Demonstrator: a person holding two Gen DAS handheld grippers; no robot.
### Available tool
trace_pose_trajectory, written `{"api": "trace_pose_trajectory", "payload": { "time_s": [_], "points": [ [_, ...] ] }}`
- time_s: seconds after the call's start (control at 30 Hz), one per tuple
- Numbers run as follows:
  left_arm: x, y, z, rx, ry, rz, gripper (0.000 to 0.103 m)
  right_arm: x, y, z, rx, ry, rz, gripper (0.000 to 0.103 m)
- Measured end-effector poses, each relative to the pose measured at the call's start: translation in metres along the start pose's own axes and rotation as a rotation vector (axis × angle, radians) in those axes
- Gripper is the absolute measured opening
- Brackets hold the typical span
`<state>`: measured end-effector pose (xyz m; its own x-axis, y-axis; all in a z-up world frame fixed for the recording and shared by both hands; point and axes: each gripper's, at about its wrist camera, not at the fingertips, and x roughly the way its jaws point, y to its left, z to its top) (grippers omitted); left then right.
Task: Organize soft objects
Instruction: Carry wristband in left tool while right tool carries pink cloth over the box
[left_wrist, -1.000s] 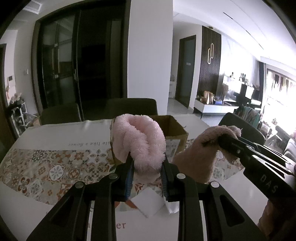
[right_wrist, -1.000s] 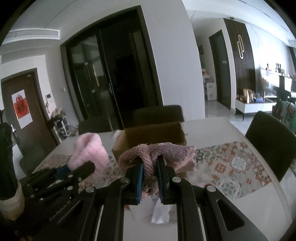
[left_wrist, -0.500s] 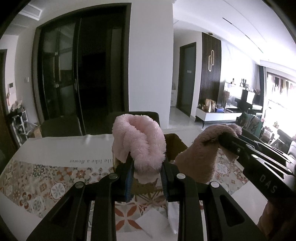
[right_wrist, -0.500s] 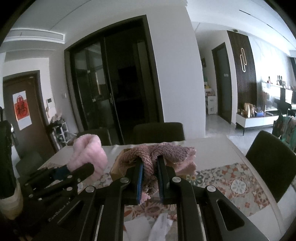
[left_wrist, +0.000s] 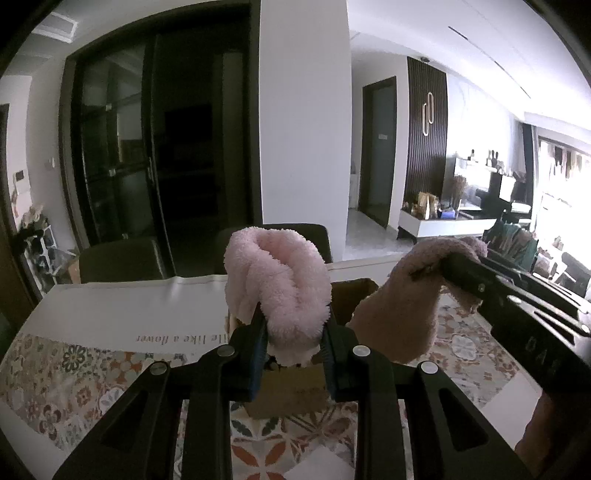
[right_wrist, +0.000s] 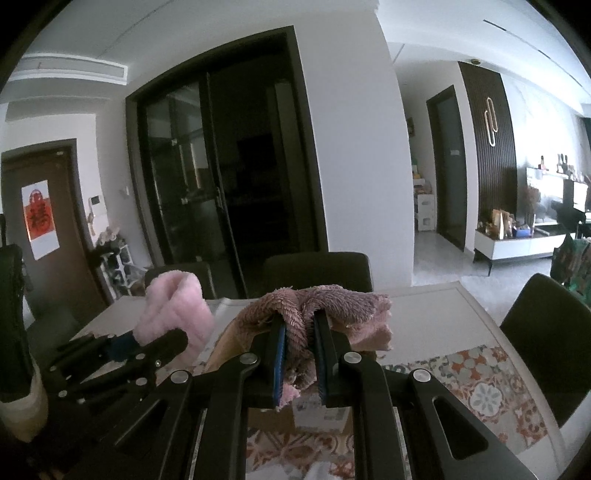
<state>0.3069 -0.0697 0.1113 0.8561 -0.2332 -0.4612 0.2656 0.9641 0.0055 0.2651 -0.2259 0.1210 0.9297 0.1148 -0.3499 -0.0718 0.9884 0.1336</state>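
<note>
Towels both in hand and airborne: the left hand-held gripper is clenched on the pale pink towel, bunched in a fat loop that stands up out of the jaws. Right hand-held gripper is pinched nearly closed on the mauve towel, which drapes over both fingers with a tail hanging down between them.

Change over the last second: both grips are unchanged, no slip in either bundle. What moved is the pair of hands. Both have travelled forward and a little up toward the far side of the bench. The box has dropped in both views from behind the towels to right under the fingertips; its far rim shows just right of the pink loop and its near wall sits below the jaws.

Meaning: I'd call this the carry phase, nearly over. Both towels now look to be above or just short of the box opening, side by side, pink on the left, mauve on the right; exact overlap with the opening is hard to call through the fisheye.

Likely next: lower both into the box and release. Risk: the mauve tail could catch on the near rim, and the two bundles may crowd each other in one box. White cloth at the near bench edge not yet handled.
</note>
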Motion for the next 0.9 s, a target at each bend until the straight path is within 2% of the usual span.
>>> {"api": "trace_pose_trajectory", "payload": {
  "time_s": [0.2,0.37,0.63,0.9],
  "points": [
    [0.032,-0.003,0.006,0.007,0.025,0.003,0.027,0.035,-0.01,0.009,-0.005,0.027,-0.002,0.015],
    [0.065,0.001,0.004,-0.005,0.08,-0.015,0.027,0.062,-0.013,0.008,-0.019,0.053,-0.006,0.015],
    [0.105,-0.003,-0.009,-0.001,0.167,-0.025,0.027,0.111,-0.023,-0.004,-0.023,0.143,0.011,0.015],
    [0.129,-0.006,-0.024,0.004,0.253,-0.038,0.028,0.144,-0.028,-0.023,0.0,0.251,0.033,0.015]
  ]
}}
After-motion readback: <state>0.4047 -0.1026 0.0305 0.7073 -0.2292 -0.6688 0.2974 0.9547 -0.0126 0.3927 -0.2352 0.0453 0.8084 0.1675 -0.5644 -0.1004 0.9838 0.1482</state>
